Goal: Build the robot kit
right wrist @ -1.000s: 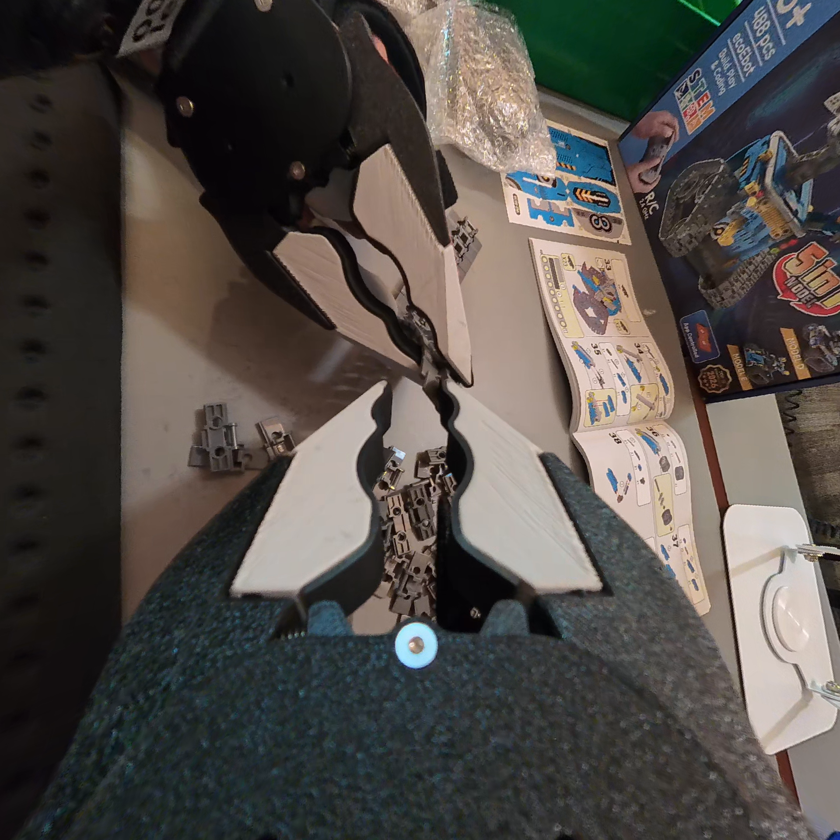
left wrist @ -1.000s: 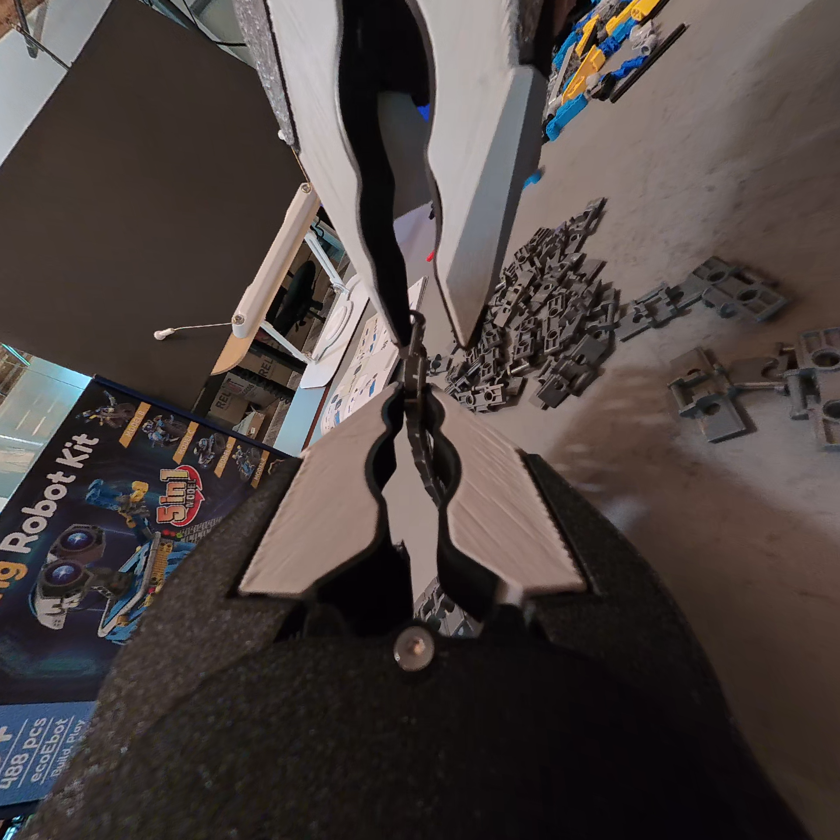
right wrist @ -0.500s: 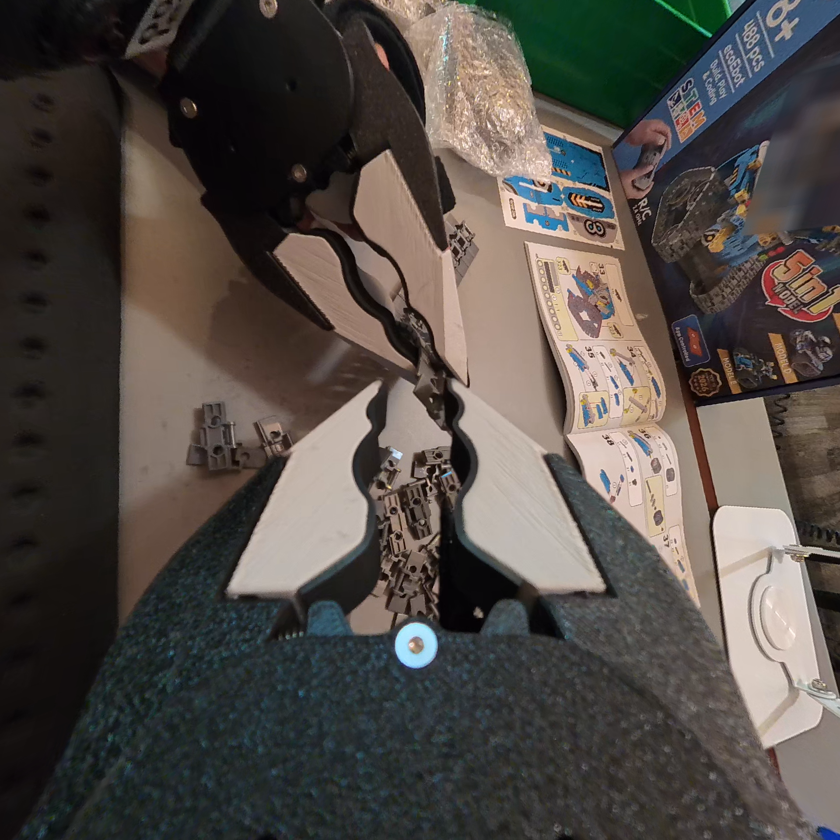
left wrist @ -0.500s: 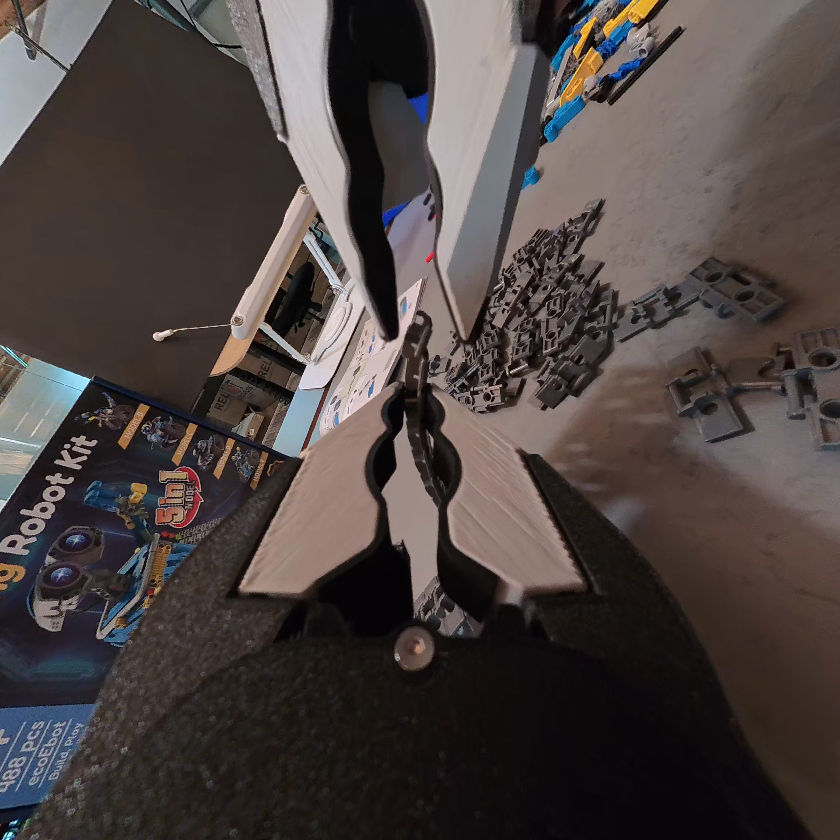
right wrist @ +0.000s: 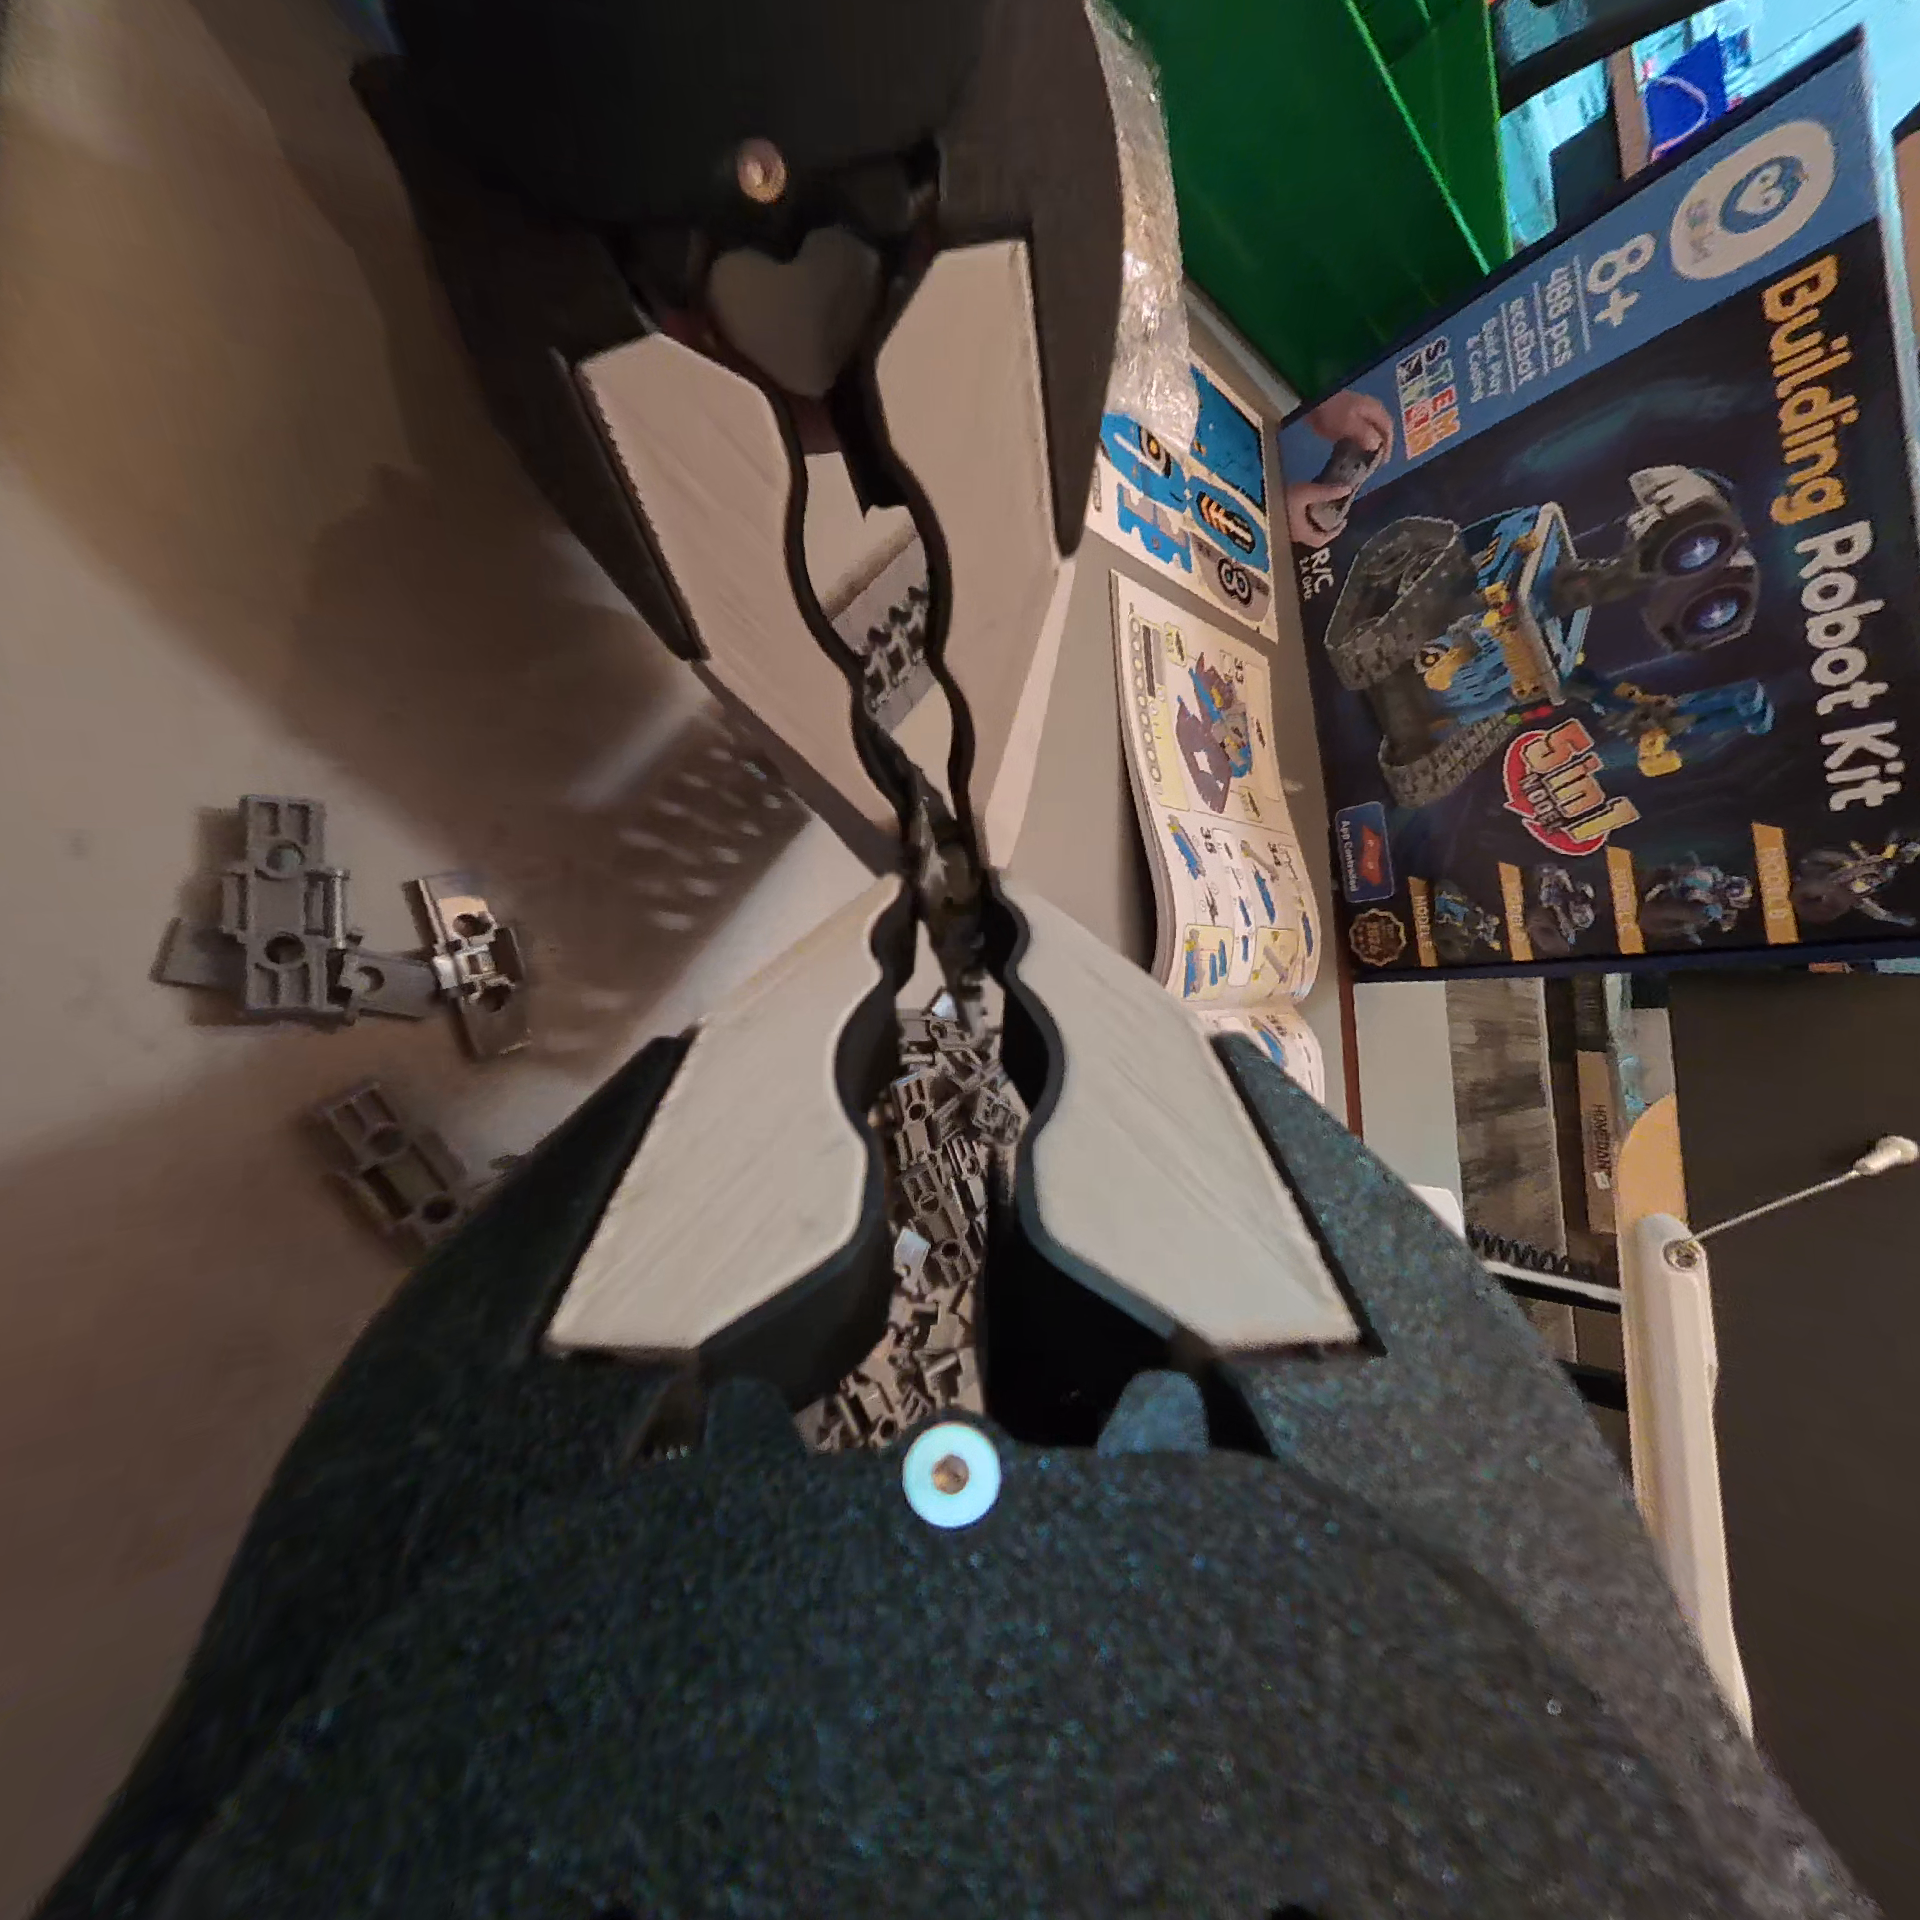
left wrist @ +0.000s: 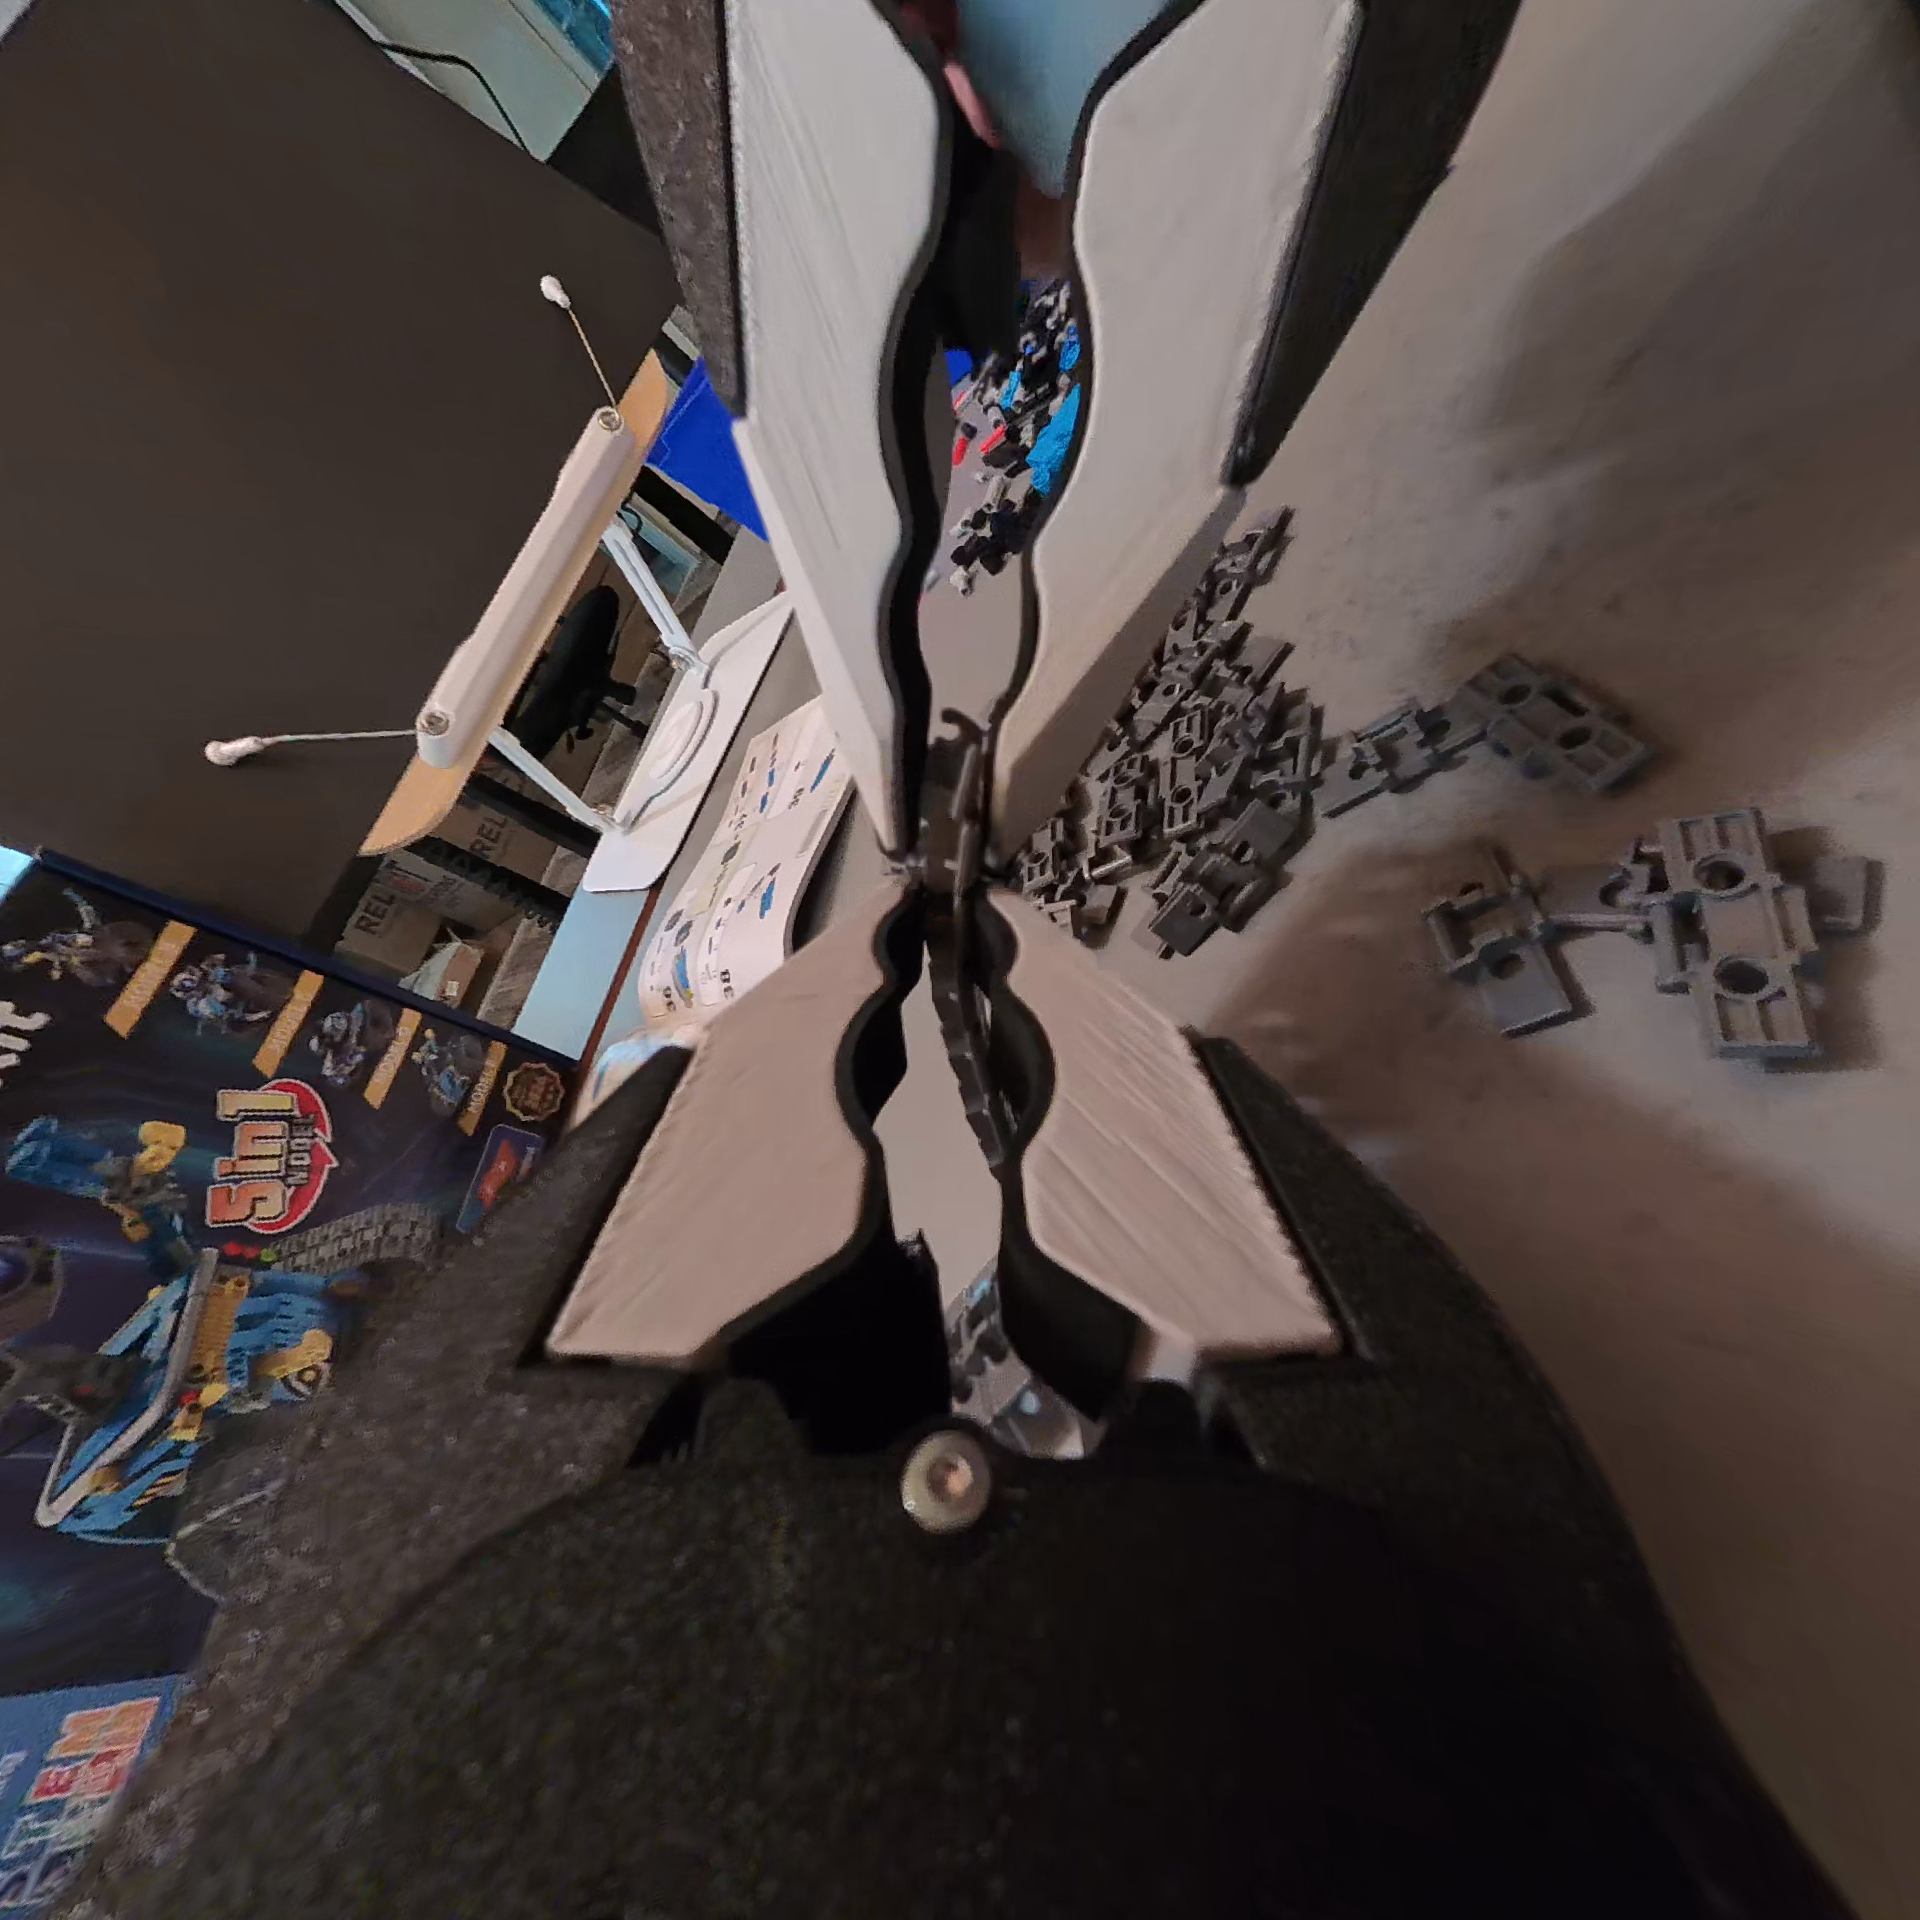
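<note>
Held in the left gripper (left wrist: 940, 914): a link strip (left wrist: 971, 1039) of dark grey plastic, pinched between nearly closed fingers and running back along the gap toward the camera. Meets, tip to tip, the right gripper (right wrist: 940, 920), likewise almost closed on a single link (right wrist: 940, 873) pressed against the strip's front end. Cannot tell whether that link is snapped on or only touching. Both held up off the table (left wrist: 1558, 1299), above the parts.

Just beyond the tips and below: a loose pile of grey links (left wrist: 1174, 769), many and unjoined. Beside the pile, lying apart on the table: a few larger grey joined pieces (left wrist: 1704, 925).

Farther out, near the table's far side: an open instruction booklet (right wrist: 1216, 790), a sticker sheet (right wrist: 1195, 499) next to it, and a dark blue kit box (right wrist: 1621, 623) standing behind both. Farther off: a scatter of blue, black and red parts (left wrist: 1029, 436), too small to tell apart.
</note>
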